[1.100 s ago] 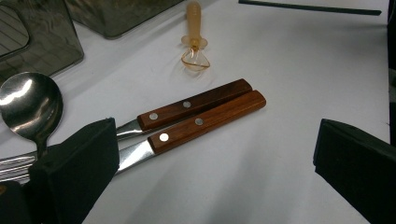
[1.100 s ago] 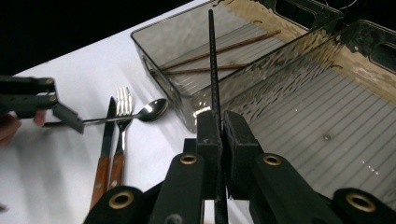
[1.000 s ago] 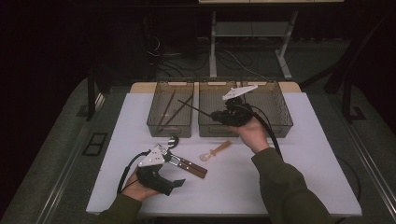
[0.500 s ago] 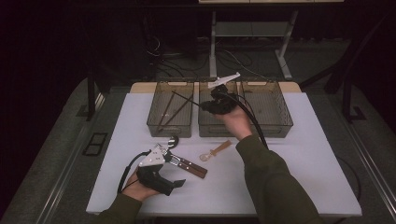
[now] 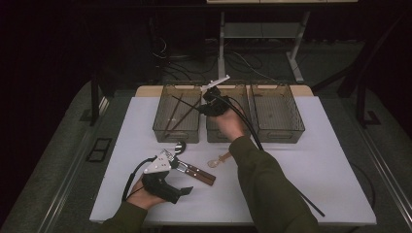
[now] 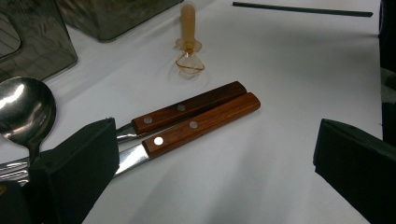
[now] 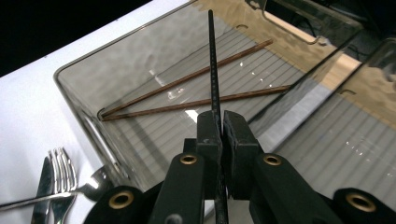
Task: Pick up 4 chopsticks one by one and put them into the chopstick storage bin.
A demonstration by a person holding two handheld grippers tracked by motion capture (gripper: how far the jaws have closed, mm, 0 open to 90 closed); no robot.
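Your high view is dim: only the white table [image 5: 316, 160] is lit, from overhead; the far room is near black. Shadows are soft and short. Glare spots sit on the spoon bowl [image 6: 21, 105] and the left bin's wall [image 7: 154, 60]. Your near jaws are slightly out of focus; otherwise no motion blur.

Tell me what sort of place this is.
Likely a lab or workshop set up for sorting cutlery: a white table with three clear bins, knives and a spoon laid out, cables and metal frame legs on the dark floor behind.
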